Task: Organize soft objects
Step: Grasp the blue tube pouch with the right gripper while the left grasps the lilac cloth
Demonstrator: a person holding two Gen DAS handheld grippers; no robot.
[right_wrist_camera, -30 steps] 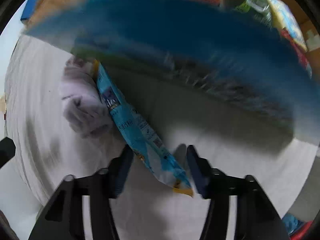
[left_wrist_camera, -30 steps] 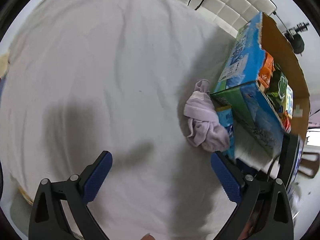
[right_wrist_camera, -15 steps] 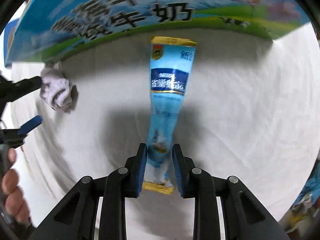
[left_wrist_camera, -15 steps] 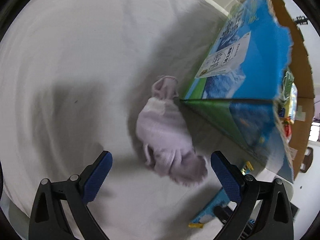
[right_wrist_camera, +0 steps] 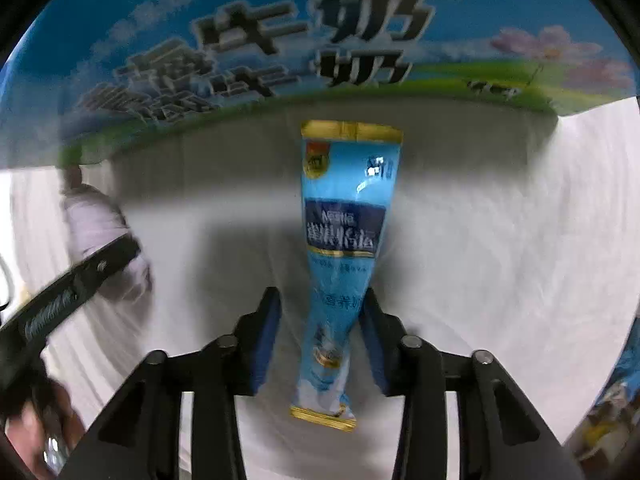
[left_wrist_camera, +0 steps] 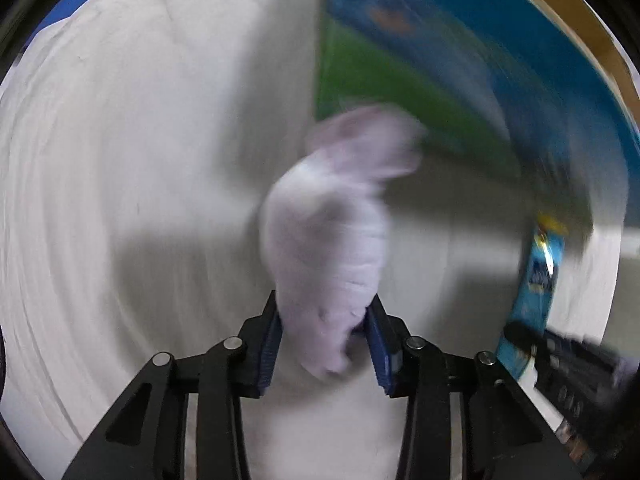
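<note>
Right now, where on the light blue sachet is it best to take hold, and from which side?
Grip the light blue sachet at its narrow lower part, near the gold-edged bottom end, coming along its length from below. It pinches slim there, and the right tongs already straddle that waist.

White-sheeted bed [right_wrist_camera: 500, 240] — blue-green carton [right_wrist_camera: 280, 40] standing on it

Probably a home bedroom: a white bedsheet [left_wrist_camera: 120, 160] under a printed milk carton box [right_wrist_camera: 280, 40].
</note>
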